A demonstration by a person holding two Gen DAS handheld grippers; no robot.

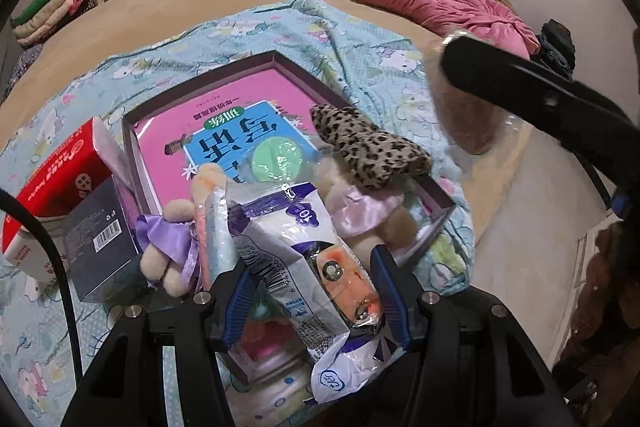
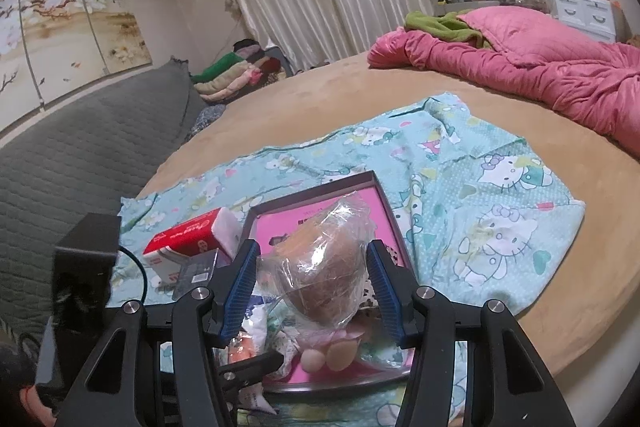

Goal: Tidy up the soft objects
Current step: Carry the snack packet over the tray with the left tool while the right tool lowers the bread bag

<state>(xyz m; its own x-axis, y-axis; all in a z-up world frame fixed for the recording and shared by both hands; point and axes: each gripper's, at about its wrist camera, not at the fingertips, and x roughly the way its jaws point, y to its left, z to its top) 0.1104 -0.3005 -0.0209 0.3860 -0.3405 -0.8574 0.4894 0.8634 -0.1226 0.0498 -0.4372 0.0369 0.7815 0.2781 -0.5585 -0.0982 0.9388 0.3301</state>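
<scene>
Left fingers (image 1: 240, 291) clamp a white packet (image 1: 288, 247); right fingers (image 2: 380, 279) clamp a bagged toy (image 2: 324, 267).

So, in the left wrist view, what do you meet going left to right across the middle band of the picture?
red box → dark box with the barcode → purple-ribboned plush toy → white plastic packet in the left gripper → leopard-print item → right gripper's black finger.
</scene>
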